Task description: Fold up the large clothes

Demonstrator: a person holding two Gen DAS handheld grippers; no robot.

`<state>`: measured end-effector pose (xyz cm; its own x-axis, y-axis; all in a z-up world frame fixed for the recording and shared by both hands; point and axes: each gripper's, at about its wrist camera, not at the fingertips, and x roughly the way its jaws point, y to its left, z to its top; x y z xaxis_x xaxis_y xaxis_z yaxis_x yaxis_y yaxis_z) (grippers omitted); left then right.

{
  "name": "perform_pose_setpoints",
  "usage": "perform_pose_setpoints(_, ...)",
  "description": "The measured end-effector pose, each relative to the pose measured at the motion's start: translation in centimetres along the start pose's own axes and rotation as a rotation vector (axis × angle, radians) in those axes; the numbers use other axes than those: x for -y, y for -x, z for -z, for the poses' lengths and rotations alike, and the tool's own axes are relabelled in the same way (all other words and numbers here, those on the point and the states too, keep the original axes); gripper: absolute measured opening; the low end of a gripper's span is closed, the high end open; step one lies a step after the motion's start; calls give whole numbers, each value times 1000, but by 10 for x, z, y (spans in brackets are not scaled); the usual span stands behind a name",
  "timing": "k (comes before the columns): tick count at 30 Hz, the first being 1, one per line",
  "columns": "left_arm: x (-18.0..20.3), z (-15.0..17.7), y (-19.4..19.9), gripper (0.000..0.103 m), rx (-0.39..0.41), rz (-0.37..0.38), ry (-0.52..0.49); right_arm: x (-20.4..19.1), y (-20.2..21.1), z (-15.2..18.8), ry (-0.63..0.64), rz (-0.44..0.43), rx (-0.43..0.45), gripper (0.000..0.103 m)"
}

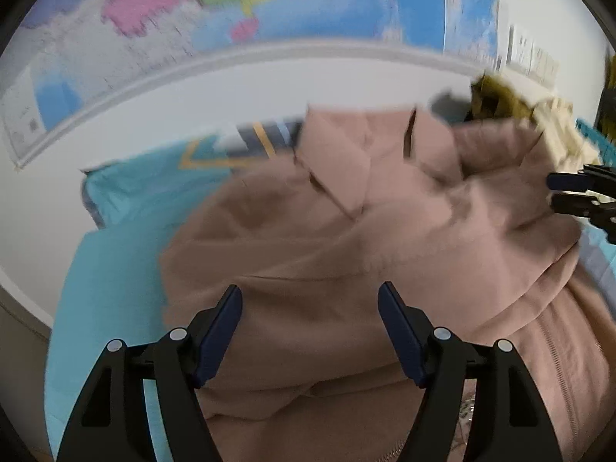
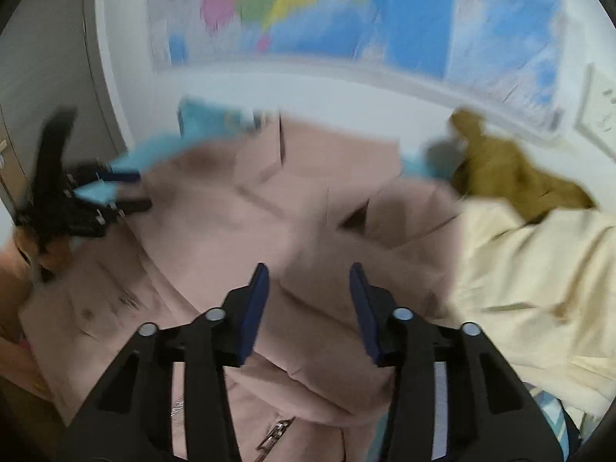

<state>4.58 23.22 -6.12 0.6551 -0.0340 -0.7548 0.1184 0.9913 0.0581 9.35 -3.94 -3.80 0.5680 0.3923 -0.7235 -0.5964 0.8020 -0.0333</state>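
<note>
Left gripper [image 1: 310,335]: at 6 o'clock in its own view, fingers apart, holding nothing, over the pink jacket [image 1: 346,250].
Pink jacket: rumpled on the teal bedding [image 1: 115,269], zipper at 5 o'clock.
Right gripper [image 2: 308,310]: fingers apart, empty.
Cream garment [image 2: 539,288]: at 3 o'clock, touching the jacket.
Risk: a pinch may catch both fabrics, probably spoiling the fold.
</note>
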Motion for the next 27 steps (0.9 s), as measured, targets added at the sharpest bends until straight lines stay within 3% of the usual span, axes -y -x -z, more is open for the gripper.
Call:
perform_pose_setpoints(2,4,3,-19,70,-62,-22,-16,12,-22,5,-33,10,-53,31)
perform_pose_setpoints(4,6,4,-20,71,-57,-25,-25,23,-33,11,-83,-1,-86,18)
perform_pose_setpoints(5,5,3,-17,71,-55,-22,-20,25,-32,13,-89,-1,-81,17)
perform_pose_setpoints(10,-3,8,13,73,6,-21,-4,15,11,18,-87,-26,5,40)
perform_pose_setpoints(17,-16,37,49,77,32,-16,32,-10,45,43,-76,-132,12,47)
perform_pose_setpoints(20,-22,53,60,79,32,-12,57,-10,50,59,-140,-183,1,48)
perform_pose_setpoints(27,-43,96,90,85,15,2,154,9,84,103,-316,-253,20,63)
